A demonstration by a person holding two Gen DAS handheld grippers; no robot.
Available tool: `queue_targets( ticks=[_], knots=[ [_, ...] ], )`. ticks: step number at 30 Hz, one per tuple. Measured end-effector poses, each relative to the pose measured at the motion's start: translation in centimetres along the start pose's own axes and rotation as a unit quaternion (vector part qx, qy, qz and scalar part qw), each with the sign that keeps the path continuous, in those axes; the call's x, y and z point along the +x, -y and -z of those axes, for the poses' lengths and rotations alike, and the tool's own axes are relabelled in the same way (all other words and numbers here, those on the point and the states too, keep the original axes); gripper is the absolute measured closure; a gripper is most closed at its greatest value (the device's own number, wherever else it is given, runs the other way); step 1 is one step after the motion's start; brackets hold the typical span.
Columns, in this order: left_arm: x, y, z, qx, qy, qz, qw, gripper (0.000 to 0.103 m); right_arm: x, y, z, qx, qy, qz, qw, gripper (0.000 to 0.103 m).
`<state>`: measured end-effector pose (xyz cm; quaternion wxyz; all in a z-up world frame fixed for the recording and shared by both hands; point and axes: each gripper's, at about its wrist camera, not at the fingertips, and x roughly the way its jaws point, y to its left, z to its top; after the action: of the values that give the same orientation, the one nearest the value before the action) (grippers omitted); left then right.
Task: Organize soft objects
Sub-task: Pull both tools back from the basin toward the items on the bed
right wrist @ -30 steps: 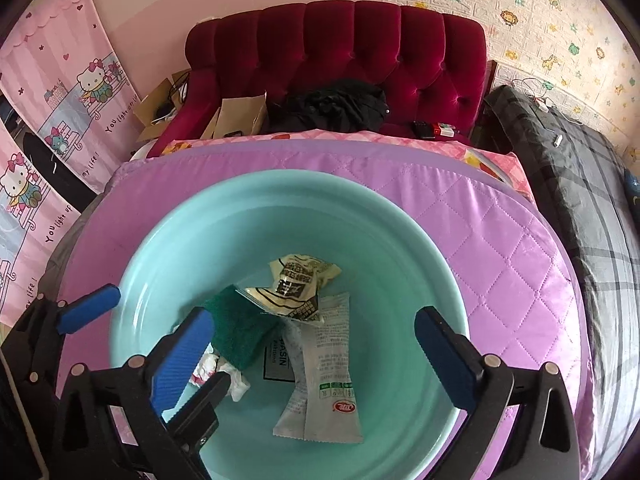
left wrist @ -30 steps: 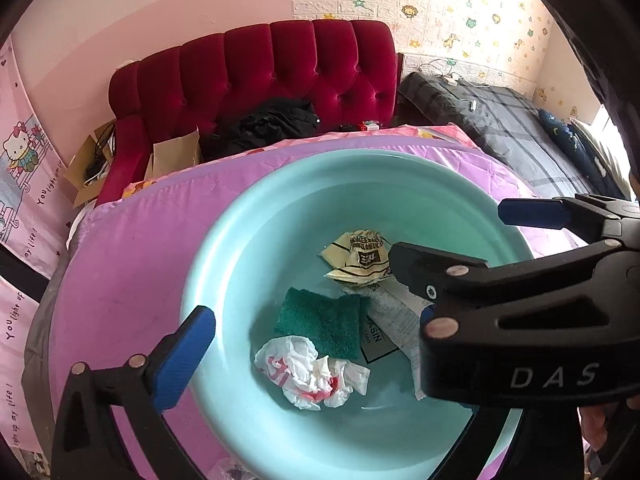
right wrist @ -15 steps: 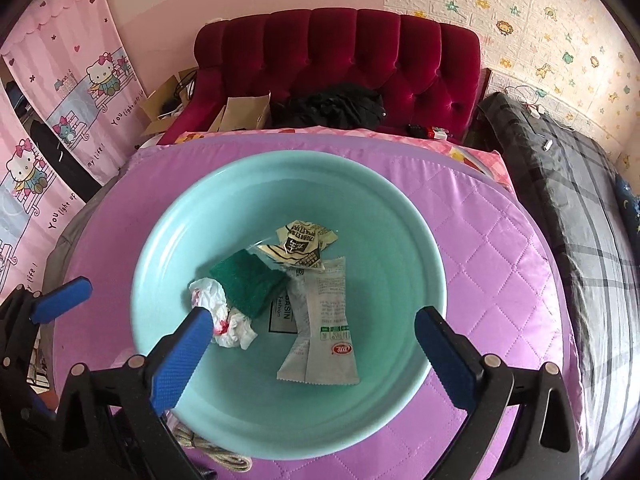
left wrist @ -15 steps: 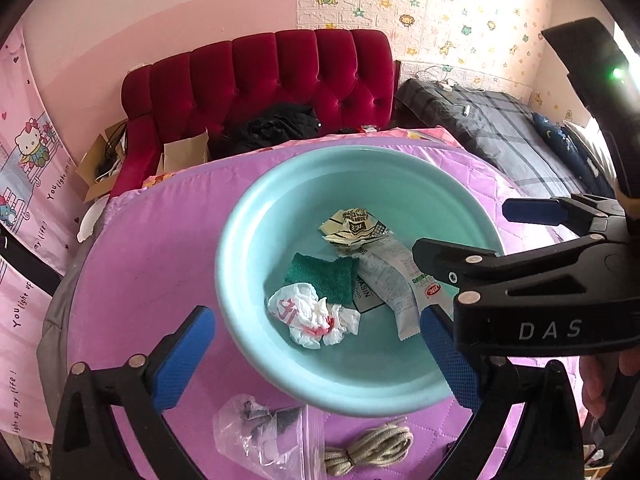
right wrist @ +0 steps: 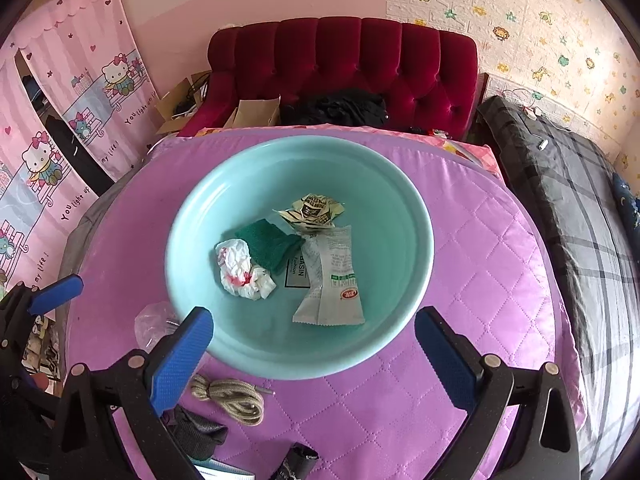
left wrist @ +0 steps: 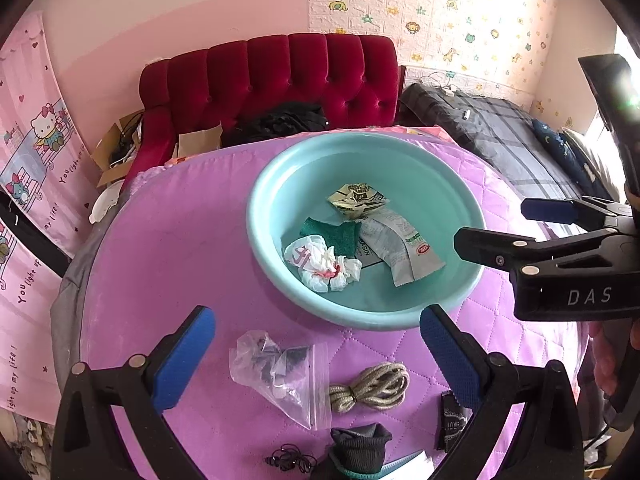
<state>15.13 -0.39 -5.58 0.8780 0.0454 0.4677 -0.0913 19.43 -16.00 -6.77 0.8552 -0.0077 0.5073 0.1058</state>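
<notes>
Purple quilted surface point(right wrist: 460, 280) carries a teal basin point(right wrist: 416, 216) already holding a scourer point(right wrist: 268, 246), tissue point(right wrist: 240, 268) and wrappers. Both claws, left point(left wrist: 316, 354) and right point(right wrist: 314, 354), gape wide and empty above a cord point(left wrist: 370, 386) and bag point(left wrist: 280, 372), probably next.

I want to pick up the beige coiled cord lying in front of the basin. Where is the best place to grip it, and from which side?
Probably grip the coiled cord at its bound end, where the strands gather tightly. Come from straight above with open tongs across that narrow bundle; the loose loops beside it would likely slip apart.
</notes>
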Motion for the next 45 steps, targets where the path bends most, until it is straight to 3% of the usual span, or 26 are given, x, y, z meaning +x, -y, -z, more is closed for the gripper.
queue_targets(
  ticks=[19,34,45],
  knots=[
    [-3.1,0.8,7.5,0.006,-0.008,0.002,0.9999,0.000,-1.3,0.2,7.7,0.011,-0.033,0.006,0.999,0.000],
    [-2.6,2.2,12.7,0.000,-0.037,0.011,0.9993,0.000,1.0,0.4,13.6,0.015,-0.086,0.011,0.996,0.000],
    [-2.1,2.4,14.5,-0.009,-0.058,0.008,0.9983,0.000,3.5,0.2,15.4,0.017,-0.133,0.004,0.991,0.000]
  ],
)
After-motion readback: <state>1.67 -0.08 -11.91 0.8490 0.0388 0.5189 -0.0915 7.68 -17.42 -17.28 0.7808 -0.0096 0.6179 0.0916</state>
